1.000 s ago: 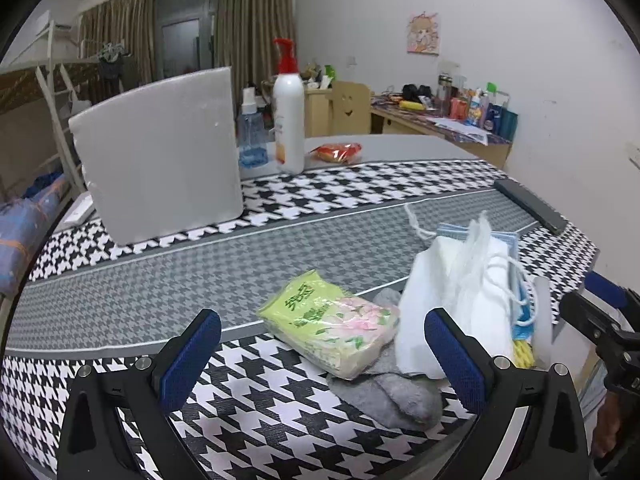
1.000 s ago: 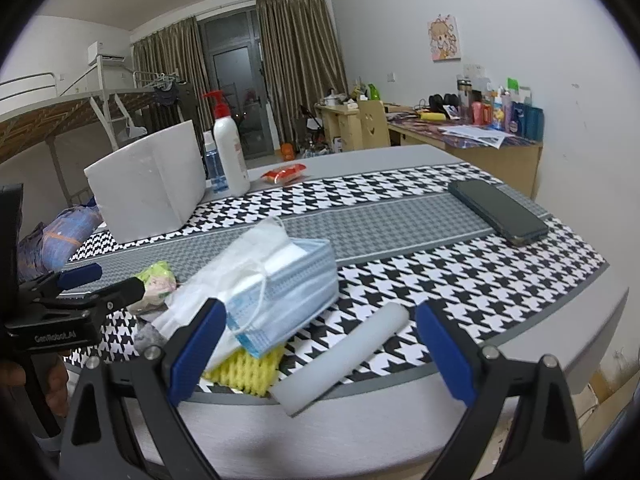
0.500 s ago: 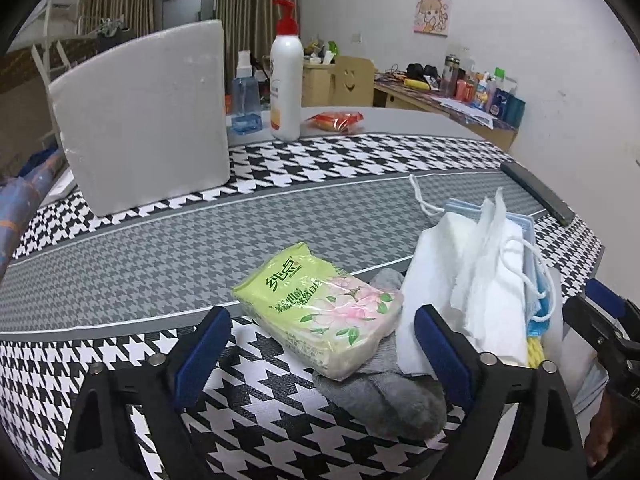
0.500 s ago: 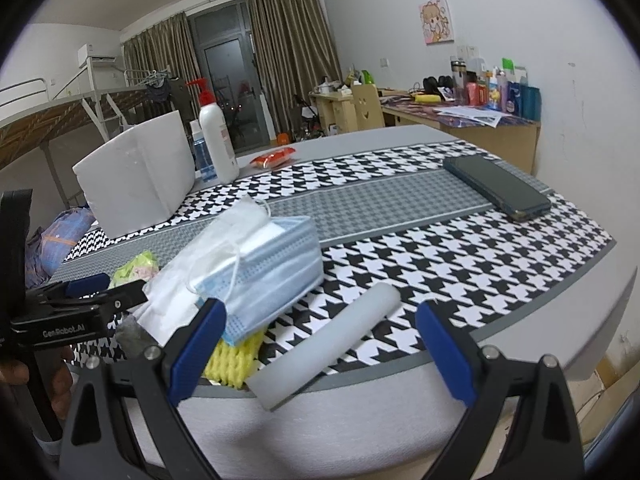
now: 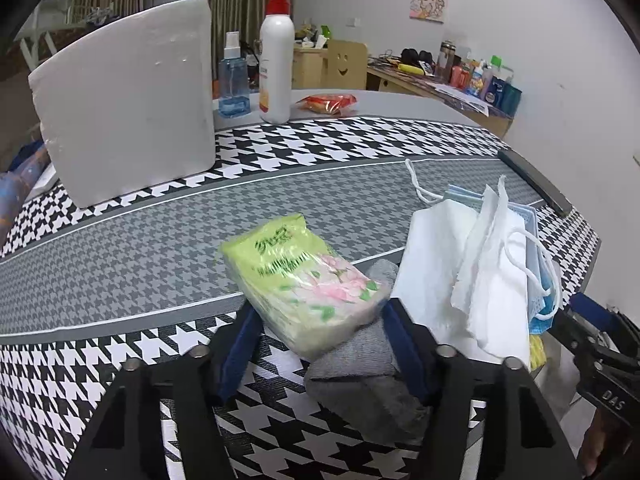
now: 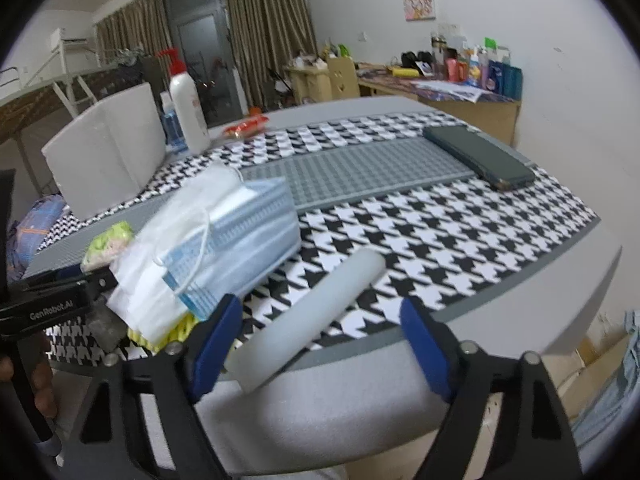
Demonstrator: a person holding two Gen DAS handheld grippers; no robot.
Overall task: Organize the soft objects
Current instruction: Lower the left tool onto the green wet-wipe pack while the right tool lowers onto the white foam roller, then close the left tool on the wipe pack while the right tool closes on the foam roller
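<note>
Landmark for all positions: the white foam box [image 5: 128, 104] standing on the houndstooth table [image 5: 360, 140].

Left gripper [image 5: 320, 344]: jaws closing around the green tissue pack [image 5: 304, 280], which lies between the blue pads; the right pad looks to be at the pack's edge, but a firm grip is not yet evident. The pack rests on a grey sock [image 5: 368, 364], nearer the camera than the box and to its right. It is judged the first item chosen because it sits on top and is free to lift.

Right gripper [image 6: 320, 344]: jaws closing with the white foam roll [image 6: 312, 312] between them; the left pad is just beside the roll, the right pad apart from it. The roll lies at the table's near edge, far right of the box.

Count: one tissue pack, one sock, one foam roll, one stack of blue face masks [image 6: 244, 228] under white paper tissue [image 5: 488, 272], one yellow foam net [image 6: 176, 332], partly hidden.
</note>
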